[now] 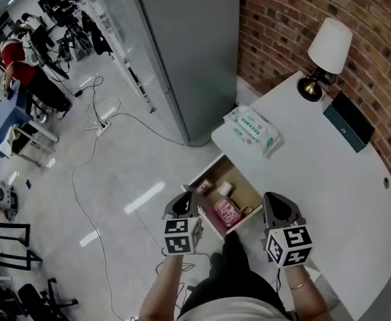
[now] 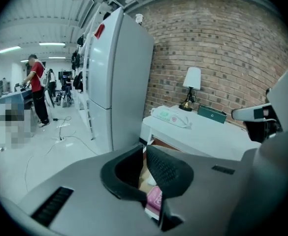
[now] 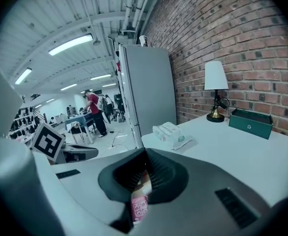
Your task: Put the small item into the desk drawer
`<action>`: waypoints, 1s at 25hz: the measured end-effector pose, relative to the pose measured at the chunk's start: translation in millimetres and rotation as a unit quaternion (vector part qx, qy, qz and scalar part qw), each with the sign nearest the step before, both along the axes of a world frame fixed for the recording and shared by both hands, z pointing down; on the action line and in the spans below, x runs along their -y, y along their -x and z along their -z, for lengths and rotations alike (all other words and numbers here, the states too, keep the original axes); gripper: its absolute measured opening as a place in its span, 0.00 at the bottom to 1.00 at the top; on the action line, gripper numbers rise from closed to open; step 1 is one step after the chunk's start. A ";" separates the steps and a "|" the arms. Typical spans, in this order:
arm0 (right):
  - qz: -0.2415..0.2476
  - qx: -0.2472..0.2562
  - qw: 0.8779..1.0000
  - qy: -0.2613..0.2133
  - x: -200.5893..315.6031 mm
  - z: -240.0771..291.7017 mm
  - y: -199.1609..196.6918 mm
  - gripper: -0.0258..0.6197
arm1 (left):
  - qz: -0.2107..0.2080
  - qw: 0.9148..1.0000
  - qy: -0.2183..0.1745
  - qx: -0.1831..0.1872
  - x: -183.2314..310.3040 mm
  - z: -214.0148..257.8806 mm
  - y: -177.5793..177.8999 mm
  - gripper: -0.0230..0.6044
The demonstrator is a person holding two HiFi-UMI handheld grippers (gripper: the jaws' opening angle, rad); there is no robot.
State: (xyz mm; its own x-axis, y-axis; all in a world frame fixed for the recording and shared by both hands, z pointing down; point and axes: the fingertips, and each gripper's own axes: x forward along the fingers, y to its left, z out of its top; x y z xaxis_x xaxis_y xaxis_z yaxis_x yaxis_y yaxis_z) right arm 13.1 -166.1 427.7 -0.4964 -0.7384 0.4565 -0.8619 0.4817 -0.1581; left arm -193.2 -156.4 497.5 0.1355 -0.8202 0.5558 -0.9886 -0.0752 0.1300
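**Head view, lower centre.** Desk drawer [image 1: 205, 170] pulled out from the white bench [image 1: 329, 179], open to the camera. Inside, toward the drawer's front: pink packet [image 1: 227, 212], taken here to be the small item, lying flat and free of both grippers. Behind it, two smaller pale objects, too small to identify.

**Left gripper** [image 1: 184, 199], lower left of centre, just beside the drawer's front corner. In the left gripper view [image 2: 144, 156], pressed together to a thin slit, pinching nothing; pink packet [image 2: 154, 199] glimpsed only through the slit below.

**Right gripper** [image 1: 274, 201], lower right of centre, above the bench edge, just right of the drawer. In the right gripper view [image 3: 144, 168], likewise pressed together and empty, with the pink packet [image 3: 140, 205] visible underneath rather than held.

**Upper right of the head view.** Pack of wipes [image 1: 252, 129] at the bench's near corner, lamp [image 1: 325, 55] and dark green box [image 1: 347, 121] by the brick wall; grey fridge [image 1: 188, 45] at top centre.

**Step in hand (judgement).** Placing apparently complete, item already inside. Likely next: pushing the drawer front squarely inward with a shut gripper, keeping clear of the cavity and watching for the packet catching under the bench edge.
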 end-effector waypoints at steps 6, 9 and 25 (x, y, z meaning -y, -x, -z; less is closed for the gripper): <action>0.020 0.006 1.000 -0.015 -13.8 16.6 16.0 0.05 | 0.038 0.999 -0.022 -0.011 -36.4 26.5 20.6 0.09; 0.033 0.006 0.999 -0.021 -23.5 23.2 23.3 0.05 | 0.054 0.998 -0.030 -0.007 -56.2 38.1 29.8 0.08; 0.096 0.021 0.995 -0.032 -62.4 38.2 62.0 0.05 | 0.123 0.990 -0.070 0.015 -138.1 77.6 83.0 0.07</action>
State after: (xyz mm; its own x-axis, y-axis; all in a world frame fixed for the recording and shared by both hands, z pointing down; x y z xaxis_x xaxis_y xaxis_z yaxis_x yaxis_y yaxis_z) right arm -48.9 -103.7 389.5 -0.6492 -0.6547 0.3871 -0.7459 0.6478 -0.1553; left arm -276.2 -18.3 419.9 -0.0936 -0.8958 0.4344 -0.9825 0.1537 0.1054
